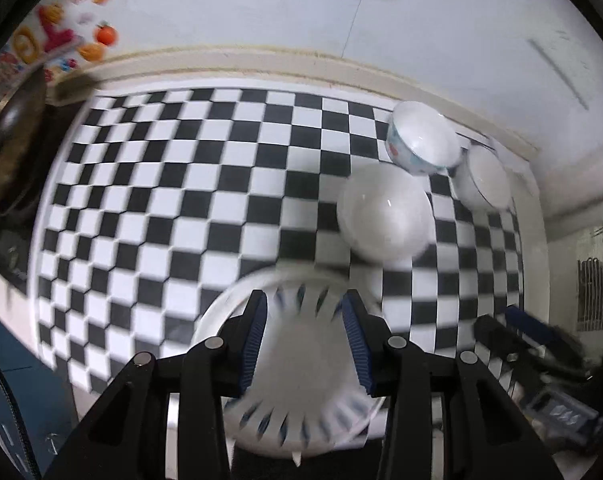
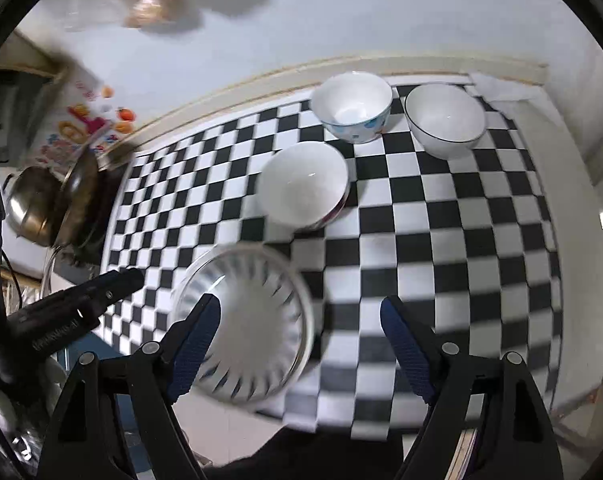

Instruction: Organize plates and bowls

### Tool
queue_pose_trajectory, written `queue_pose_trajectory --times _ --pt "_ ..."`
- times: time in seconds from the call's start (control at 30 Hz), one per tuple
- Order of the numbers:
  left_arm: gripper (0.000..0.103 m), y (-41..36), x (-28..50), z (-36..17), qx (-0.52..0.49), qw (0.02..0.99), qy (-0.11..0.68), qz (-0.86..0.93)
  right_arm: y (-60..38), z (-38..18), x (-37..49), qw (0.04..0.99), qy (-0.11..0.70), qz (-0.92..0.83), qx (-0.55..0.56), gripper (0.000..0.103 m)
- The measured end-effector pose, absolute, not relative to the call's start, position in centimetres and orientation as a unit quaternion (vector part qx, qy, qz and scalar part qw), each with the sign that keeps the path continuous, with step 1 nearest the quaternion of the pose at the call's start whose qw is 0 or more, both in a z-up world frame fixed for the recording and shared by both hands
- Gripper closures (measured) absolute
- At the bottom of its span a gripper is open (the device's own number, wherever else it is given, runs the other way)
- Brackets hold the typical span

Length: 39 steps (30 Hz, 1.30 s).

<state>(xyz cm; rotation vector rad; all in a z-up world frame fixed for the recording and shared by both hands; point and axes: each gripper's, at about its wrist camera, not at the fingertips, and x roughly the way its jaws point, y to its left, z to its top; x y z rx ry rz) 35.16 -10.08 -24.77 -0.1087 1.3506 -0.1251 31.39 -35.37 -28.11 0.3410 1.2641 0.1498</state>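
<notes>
The step in hand seems to be the gathering of the dishes: both grippers are hanging over the striped plate (image 1: 301, 368), which is lying at the near edge of the checkered table (image 1: 181, 200), at about six o'clock. The left gripper (image 1: 306, 304) is pointing down over the plate with its fingers partly spread, and the plate is showing between them; I cannot tell if the pads are touching it, because the picture is blurred. The right gripper (image 2: 299, 312) is standing with its fingers wide apart and pinching nothing, its left finger over the plate's rim.

I judge that the next move calls for a firm grip on the plate's rim before lifting.

The right view is showing more clearly three bowls: the plain bowl (image 2: 303, 182) at twelve o'clock from the plate, the blue-patterned bowl (image 2: 351, 106) and the dark-rimmed bowl (image 2: 444, 120) further, near the wall. It is also showing the metal pot (image 2: 31, 204) at nine o'clock, which the left view hardly gives.
</notes>
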Motion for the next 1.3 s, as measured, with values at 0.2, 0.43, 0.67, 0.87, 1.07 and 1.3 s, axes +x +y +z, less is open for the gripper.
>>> queue_pose_trajectory --times 0.2,0.43,0.67,0.87,1.07,1.3 --pt "0.067 -12.8 43.1 -31.9 -0.056 0.721 0.686 -0.078 -36.9 -35.0 39.8 0.753 0.626 0.074 0.19 0.053" --pt "0.084 -16.0 46.5 -36.0 -0.03 0.695 0.71 -0.107 -37.1 -41.3 45.2 0.709 0.672 0.07 0.201 0.078" --pt "0.084 -19.1 43.9 -33.7 -0.003 0.704 0.699 -0.125 -38.5 -41.1 43.5 0.702 0.682 0.078 0.189 0.088" --pt "0.084 -23.1 37.8 -32.0 0.015 0.696 0.7 -0.158 -41.6 -38.3 37.5 0.698 0.689 0.075 0.182 0.088" --pt "0.084 -25.7 32.8 -34.2 0.03 0.658 0.732 -0.176 -44.1 -38.4 31.9 0.685 0.704 0.059 0.177 0.088" --pt "0.084 -27.1 31.5 -36.0 0.05 0.641 0.746 -0.173 -45.1 -40.9 29.1 0.668 0.719 0.056 0.187 0.089"
